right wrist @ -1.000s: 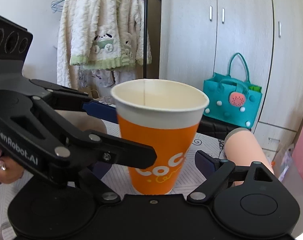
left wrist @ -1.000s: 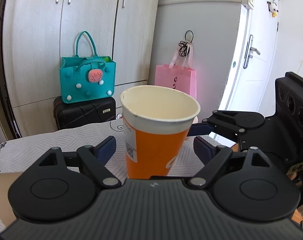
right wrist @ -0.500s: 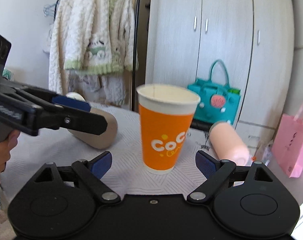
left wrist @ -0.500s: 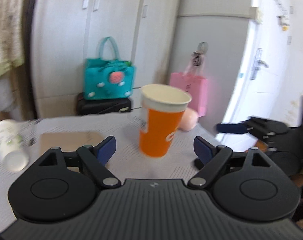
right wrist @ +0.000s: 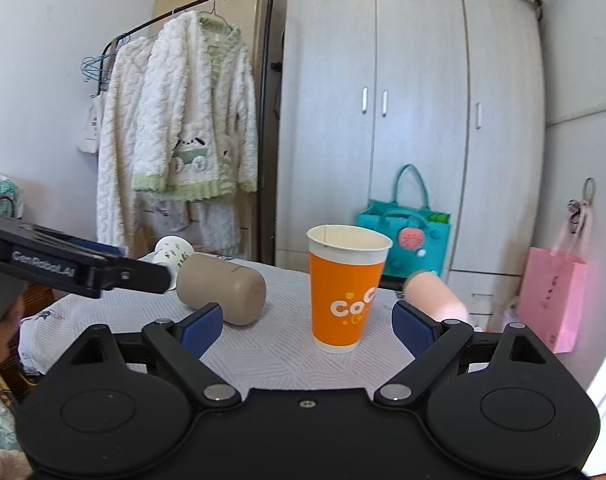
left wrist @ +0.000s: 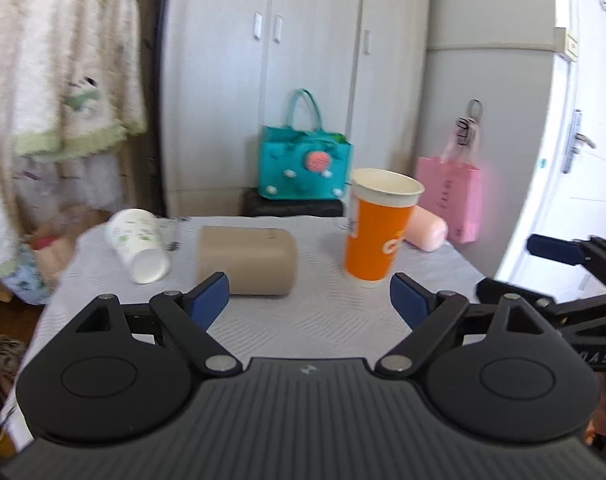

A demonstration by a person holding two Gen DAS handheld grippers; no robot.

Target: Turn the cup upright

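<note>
White-clothed table [right wrist: 263, 356]: orange cup [right wrist: 345, 292] stands upright at 12 o'clock. My left gripper [left wrist: 309, 300] and right gripper [right wrist: 307, 326] gape wide, empty. Next, I judge, the tan cup [right wrist: 223, 294] lying at 10 o'clock needs righting.

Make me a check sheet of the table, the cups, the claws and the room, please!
Surface: table under a pale patterned cloth.
Job's things: orange cup upright, mouth up; tan cup, pink cup and white cup on their sides.
Clutter: nothing seen.
Claws: left claw open, empty; right claw open, empty.
Cables: nothing seen.
Surroundings: wardrobe, teal bag, pink bag, fluffy robe on a rack.
</note>
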